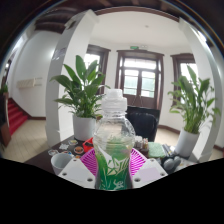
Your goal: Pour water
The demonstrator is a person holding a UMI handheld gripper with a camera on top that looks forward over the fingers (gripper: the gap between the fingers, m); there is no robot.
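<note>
A clear plastic bottle (114, 140) with a white cap and a green label stands upright between my gripper's (112, 163) two fingers. Both magenta pads (89, 160) press against its sides, so the gripper is shut on it. The bottle's lower part is hidden below the fingers. It appears lifted above the dark table (45, 157). A white cup (62, 160) sits on the table just left of the left finger.
Two potted leafy plants stand beyond, one on the left (82, 95) and one on the right (192, 105). Small items (172, 160) lie on the table right of the fingers. A dark wooden door (140, 82) is at the back.
</note>
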